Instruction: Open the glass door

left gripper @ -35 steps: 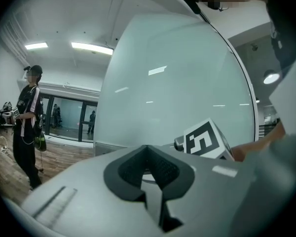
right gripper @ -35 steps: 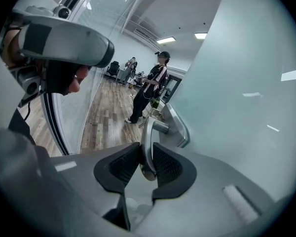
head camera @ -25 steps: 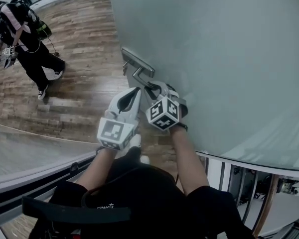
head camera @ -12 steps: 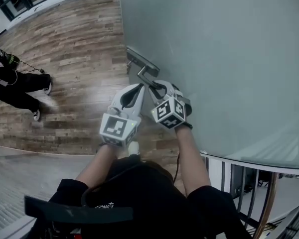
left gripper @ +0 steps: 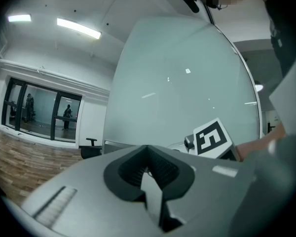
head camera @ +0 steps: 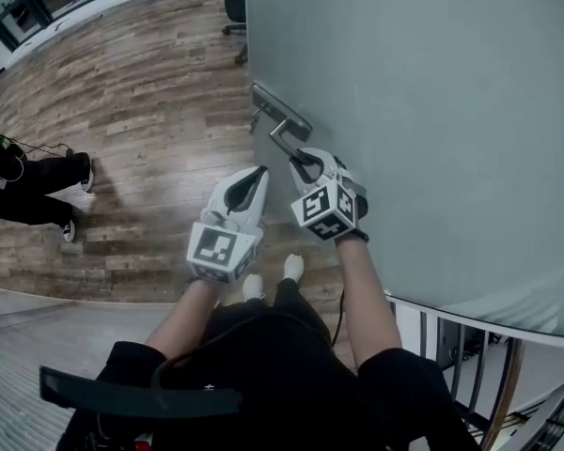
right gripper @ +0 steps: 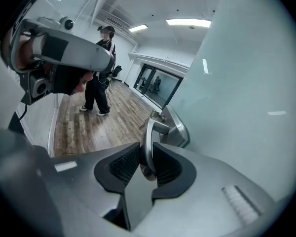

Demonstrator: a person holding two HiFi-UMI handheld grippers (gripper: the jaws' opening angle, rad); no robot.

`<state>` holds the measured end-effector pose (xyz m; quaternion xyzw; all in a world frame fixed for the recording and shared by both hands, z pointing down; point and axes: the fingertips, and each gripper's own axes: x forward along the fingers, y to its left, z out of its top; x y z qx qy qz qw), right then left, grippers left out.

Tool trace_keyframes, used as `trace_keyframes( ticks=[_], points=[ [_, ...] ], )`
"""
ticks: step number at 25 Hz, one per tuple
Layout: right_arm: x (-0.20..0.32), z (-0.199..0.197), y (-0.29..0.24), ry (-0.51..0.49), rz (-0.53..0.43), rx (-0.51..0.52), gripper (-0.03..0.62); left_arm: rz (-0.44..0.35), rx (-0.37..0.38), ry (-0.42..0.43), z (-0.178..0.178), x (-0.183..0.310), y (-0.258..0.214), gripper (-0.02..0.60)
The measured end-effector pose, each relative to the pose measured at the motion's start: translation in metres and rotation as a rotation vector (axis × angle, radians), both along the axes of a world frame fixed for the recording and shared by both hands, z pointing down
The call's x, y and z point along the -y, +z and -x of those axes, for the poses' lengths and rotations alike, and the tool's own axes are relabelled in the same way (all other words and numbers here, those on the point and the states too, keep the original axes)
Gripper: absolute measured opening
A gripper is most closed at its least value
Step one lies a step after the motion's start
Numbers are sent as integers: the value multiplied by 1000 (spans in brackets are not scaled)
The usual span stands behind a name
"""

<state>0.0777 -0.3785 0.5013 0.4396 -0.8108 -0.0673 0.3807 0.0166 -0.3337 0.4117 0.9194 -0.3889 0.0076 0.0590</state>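
Note:
The frosted glass door (head camera: 432,111) fills the right of the head view, swung away from me over the wood floor. Its metal lever handle (head camera: 284,139) juts from a lock plate (head camera: 280,111). My right gripper (head camera: 306,165) is shut on the lever's end. In the right gripper view the handle (right gripper: 148,132) runs between the ribbed pads of the right gripper (right gripper: 144,158), with the plate (right gripper: 176,127) behind. My left gripper (head camera: 255,178) hangs just left of the handle, shut on nothing. In its own view the left gripper (left gripper: 148,154) faces the door (left gripper: 187,83).
A person's legs (head camera: 33,181) stand on the wood floor (head camera: 150,92) at the far left. An office chair (head camera: 235,3) is at the top by the door's edge. A railing (head camera: 470,346) runs under the door at lower right.
The door has swung further round with my right gripper still on the handle. Both grippers moved with it, and the person at the left has slid mostly out of view.

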Motion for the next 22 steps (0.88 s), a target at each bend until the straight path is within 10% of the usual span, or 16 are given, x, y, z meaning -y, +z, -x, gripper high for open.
trace_keyframes(
  ticks=[22],
  points=[
    [67, -60, 10, 113, 0, 164, 81, 17, 35, -37, -73, 110, 25, 0]
  ],
)
